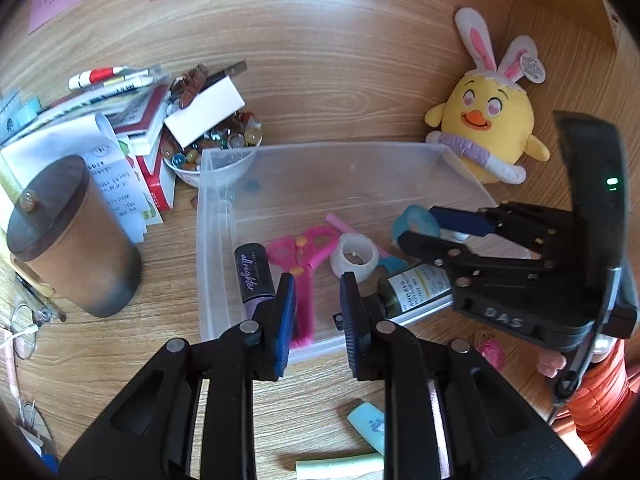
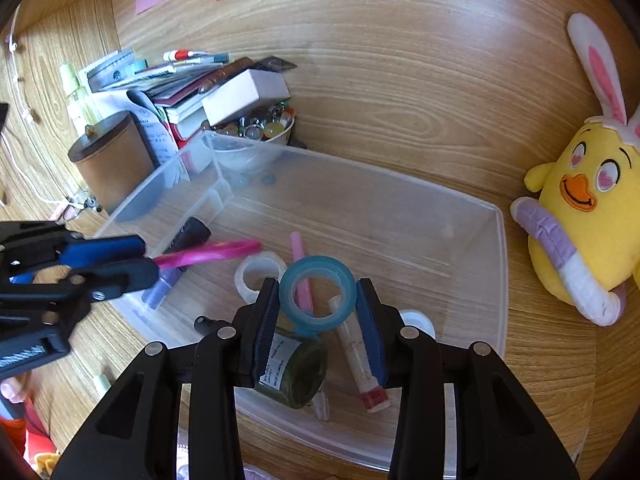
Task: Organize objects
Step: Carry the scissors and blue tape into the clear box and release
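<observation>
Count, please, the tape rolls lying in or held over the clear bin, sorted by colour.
Blue tape roll: 1
White tape roll, with a second one half hidden at: 2
Total: 3

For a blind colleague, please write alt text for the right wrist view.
The right claw grips a blue tape roll over a clear plastic bin holding a green jar, a white tape roll and tubes; a yellow chick plush sits right.
</observation>
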Available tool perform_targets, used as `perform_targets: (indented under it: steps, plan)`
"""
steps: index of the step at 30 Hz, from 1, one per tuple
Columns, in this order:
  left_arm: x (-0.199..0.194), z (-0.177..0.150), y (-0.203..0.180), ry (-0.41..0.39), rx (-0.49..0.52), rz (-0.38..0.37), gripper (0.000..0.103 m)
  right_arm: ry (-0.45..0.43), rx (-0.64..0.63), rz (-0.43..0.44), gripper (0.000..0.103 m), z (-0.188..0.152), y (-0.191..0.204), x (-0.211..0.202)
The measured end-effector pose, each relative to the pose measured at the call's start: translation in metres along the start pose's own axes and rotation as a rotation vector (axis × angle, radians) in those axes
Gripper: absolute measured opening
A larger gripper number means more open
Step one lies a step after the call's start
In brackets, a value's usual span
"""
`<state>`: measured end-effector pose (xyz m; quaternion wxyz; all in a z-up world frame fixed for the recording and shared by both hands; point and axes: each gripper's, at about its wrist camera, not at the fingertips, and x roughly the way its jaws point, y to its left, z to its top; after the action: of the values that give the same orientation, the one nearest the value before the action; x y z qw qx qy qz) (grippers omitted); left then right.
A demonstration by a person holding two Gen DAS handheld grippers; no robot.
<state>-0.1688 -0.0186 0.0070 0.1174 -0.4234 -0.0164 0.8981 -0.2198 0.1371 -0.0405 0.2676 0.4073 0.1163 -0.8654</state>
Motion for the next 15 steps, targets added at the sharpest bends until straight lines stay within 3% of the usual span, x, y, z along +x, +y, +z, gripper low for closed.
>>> perform_targets:
  steps: [6, 10, 15]
  plan:
    - [-0.017, -0.006, -0.004, -0.029, 0.023, 0.012, 0.025, 0.014, -0.007, -0.005, 0.037, -0.002, 0.002, -0.003]
    - [-0.030, -0.014, -0.008, -0.051, 0.036, 0.022, 0.032, -0.010, -0.012, -0.003, 0.043, -0.006, 0.004, -0.018]
    - [-0.044, -0.029, -0.014, -0.072, 0.050, 0.022, 0.053, -0.055, -0.011, -0.001, 0.050, -0.014, 0.005, -0.043]
